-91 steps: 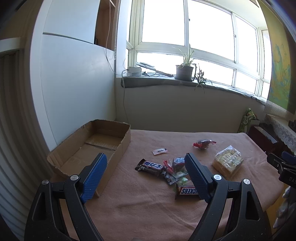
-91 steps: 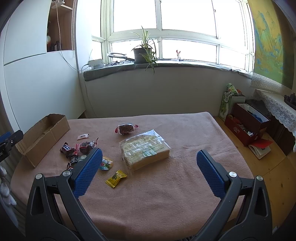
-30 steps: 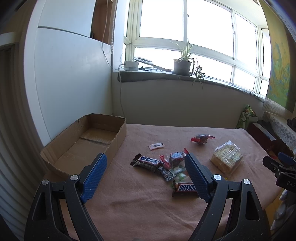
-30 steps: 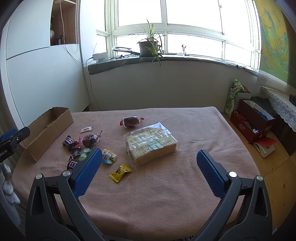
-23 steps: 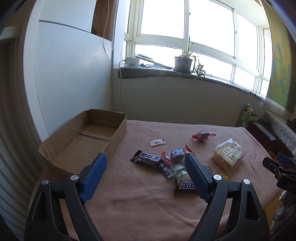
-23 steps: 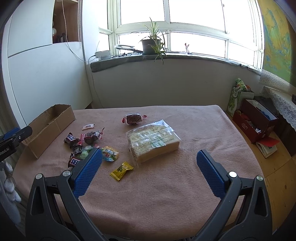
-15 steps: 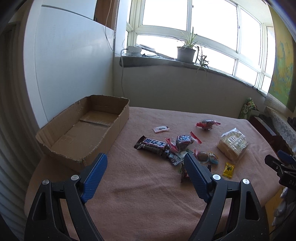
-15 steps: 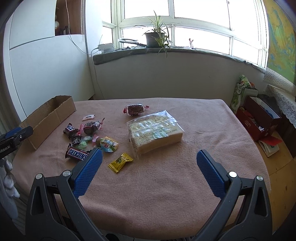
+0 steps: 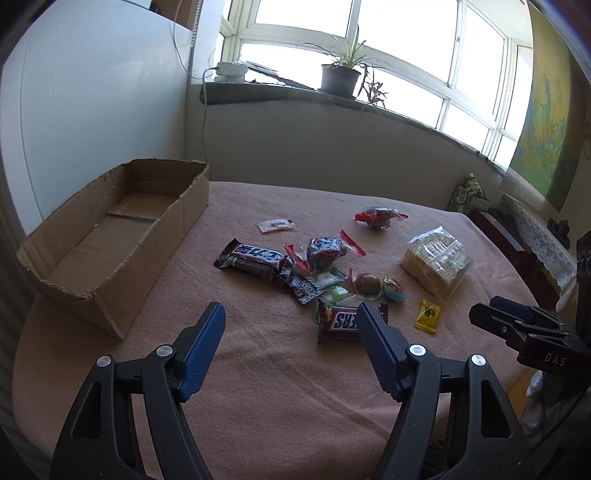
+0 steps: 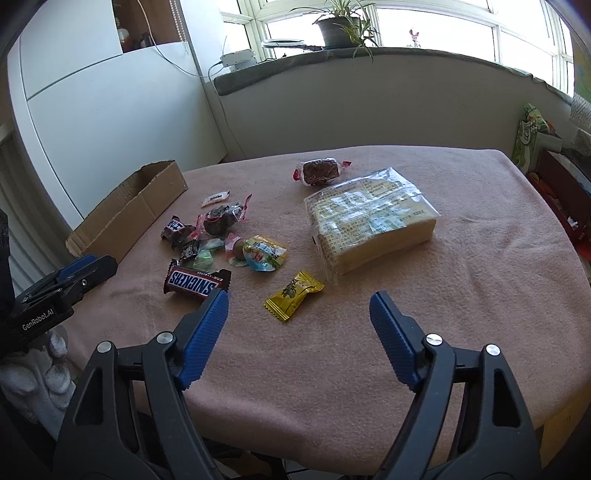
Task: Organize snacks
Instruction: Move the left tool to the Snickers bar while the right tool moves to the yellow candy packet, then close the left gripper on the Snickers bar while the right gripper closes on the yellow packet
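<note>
Both grippers have dipped toward the snacks since the earlier frames, so the pile sits larger in each view, and both sets of jaws have just been closing a little with nothing between them; they stand well apart, gripping nothing.

From the left gripper [image 9: 290, 321], the open cardboard box [image 9: 110, 236] lies far to its left on the pink-covered counter [image 9: 258, 387]; ahead, a dark bar with blue-and-white lettering I cannot read [image 9: 253, 258] lies beside a red-wrapped dark sweet [image 9: 325, 253]; a small white sachet [image 9: 275, 224] lies beyond them, its print too small to tell; a bar reading "SNICKERS" [image 9: 340, 323] lies just ahead of the right fingertip, which hides part of the name; further right lie a yellow sachet [image 9: 428, 316] and a clear pack of pale wafers [image 9: 436, 260]; at the right edge the other gripper's body shows the letters "DAS".

From the right gripper [image 10: 299, 306], the left gripper at the far left edge bears "GenRobot.AI"; the "SNICKERS" bar lies just beyond the left fingertip; the yellow sachet lies ahead between the fingers' lines, apart from both; the wafer pack, printed with small unreadable text, lies ahead and to the right; a brown cake in a red-ended wrapper [image 10: 319, 171] sits beyond it; a potted plant [image 10: 341, 27] stands on the windowsill.
</note>
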`<state>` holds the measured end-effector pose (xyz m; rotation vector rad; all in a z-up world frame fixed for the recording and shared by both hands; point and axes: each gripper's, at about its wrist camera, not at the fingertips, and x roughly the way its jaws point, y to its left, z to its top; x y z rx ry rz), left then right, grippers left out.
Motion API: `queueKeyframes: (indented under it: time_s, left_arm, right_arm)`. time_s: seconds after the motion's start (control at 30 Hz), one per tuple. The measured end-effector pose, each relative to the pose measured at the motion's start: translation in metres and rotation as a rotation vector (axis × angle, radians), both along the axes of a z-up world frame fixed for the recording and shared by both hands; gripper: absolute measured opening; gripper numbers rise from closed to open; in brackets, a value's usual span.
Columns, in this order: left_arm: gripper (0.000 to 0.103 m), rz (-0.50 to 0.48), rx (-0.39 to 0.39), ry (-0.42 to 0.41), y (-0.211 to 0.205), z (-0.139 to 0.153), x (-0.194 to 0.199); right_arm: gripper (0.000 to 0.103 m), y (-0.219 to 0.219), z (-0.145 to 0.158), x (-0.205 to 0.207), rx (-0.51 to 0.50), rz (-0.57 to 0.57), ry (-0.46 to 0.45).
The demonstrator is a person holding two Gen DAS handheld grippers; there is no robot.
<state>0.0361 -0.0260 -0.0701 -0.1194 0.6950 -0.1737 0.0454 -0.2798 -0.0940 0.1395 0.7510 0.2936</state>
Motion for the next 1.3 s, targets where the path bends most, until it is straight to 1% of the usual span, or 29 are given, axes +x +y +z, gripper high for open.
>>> queueKeyframes:
  time_s: [0.1,0.13,0.17,0.2,0.27,0.33,0.37,0.4,0.5,0.57,0.6,0.73,0.77,0.83,0.9,0.93,1.0,1.13,1.2,1.23,1.3]
  left_arm:
    - [0.073,-0.033,-0.021,0.029,-0.008,-0.005,0.005]
    - [0.073,-0.046,-0.028,0.036,-0.011,-0.006,0.007]
    - [0.073,-0.058,-0.032,0.043,-0.014,-0.007,0.009]
    - [0.073,-0.064,-0.033,0.049,-0.017,-0.009,0.01]
    - [0.073,-0.077,-0.039,0.064,-0.021,-0.013,0.014]
    - [0.073,-0.084,-0.055,0.088,-0.023,-0.017,0.018]
    - [0.073,-0.088,-0.066,0.1,-0.023,-0.018,0.02]
    - [0.073,-0.09,-0.084,0.112,-0.023,-0.02,0.021]
    - [0.073,-0.096,-0.146,0.159,-0.025,-0.024,0.029]
    - [0.073,-0.099,-0.152,0.173,-0.029,-0.026,0.035]
    - [0.073,-0.097,-0.149,0.18,-0.031,-0.028,0.038]
    - [0.073,-0.087,-0.171,0.223,-0.035,-0.037,0.051]
    - [0.071,-0.085,-0.171,0.229,-0.037,-0.039,0.053]
    - [0.071,-0.082,-0.153,0.234,-0.041,-0.042,0.056]
    - [0.071,-0.075,-0.129,0.236,-0.044,-0.046,0.059]
    - [0.071,-0.073,-0.119,0.237,-0.046,-0.047,0.06]
    - [0.071,-0.069,-0.1,0.234,-0.05,-0.049,0.061]
    - [0.071,-0.073,-0.055,0.218,-0.057,-0.052,0.063]
    - [0.071,-0.081,-0.018,0.204,-0.061,-0.053,0.06]
    - [0.071,-0.085,0.006,0.195,-0.063,-0.053,0.058]
    - [0.066,-0.092,0.052,0.177,-0.067,-0.055,0.054]
  right_arm:
    - [0.081,0.008,-0.004,0.008,-0.021,0.012,0.014]
    - [0.079,0.011,-0.006,0.011,-0.021,0.016,0.028]
    - [0.07,0.013,-0.009,0.015,-0.014,0.026,0.043]
    - [0.064,0.015,-0.012,0.019,-0.008,0.035,0.064]
    - [0.061,0.018,-0.019,0.026,0.003,0.041,0.099]
    - [0.06,0.019,-0.025,0.034,0.016,0.039,0.127]
    - [0.057,0.02,-0.028,0.037,0.02,0.036,0.139]
    - [0.055,0.021,-0.029,0.04,0.022,0.033,0.148]
    - [0.054,0.025,-0.034,0.047,0.017,0.026,0.168]
    - [0.053,0.027,-0.037,0.051,0.005,0.013,0.173]
    - [0.051,0.029,-0.039,0.052,-0.01,0.006,0.172]
    - [0.051,0.035,-0.04,0.053,-0.067,-0.004,0.155]
    - [0.05,0.036,-0.04,0.054,-0.08,-0.005,0.151]
    - [0.045,0.039,-0.041,0.054,-0.115,-0.006,0.143]
    - [0.036,0.039,-0.041,0.053,-0.143,-0.007,0.138]
    - [0.034,0.037,-0.041,0.053,-0.145,-0.007,0.138]
    - [0.027,0.032,-0.04,0.053,-0.135,-0.005,0.144]
    - [0.027,0.026,-0.04,0.053,-0.121,0.005,0.147]
    - [0.027,0.026,-0.04,0.053,-0.125,0.007,0.145]
    - [0.027,0.026,-0.04,0.053,-0.124,0.007,0.144]
    - [0.027,0.025,-0.041,0.052,-0.115,0.007,0.145]
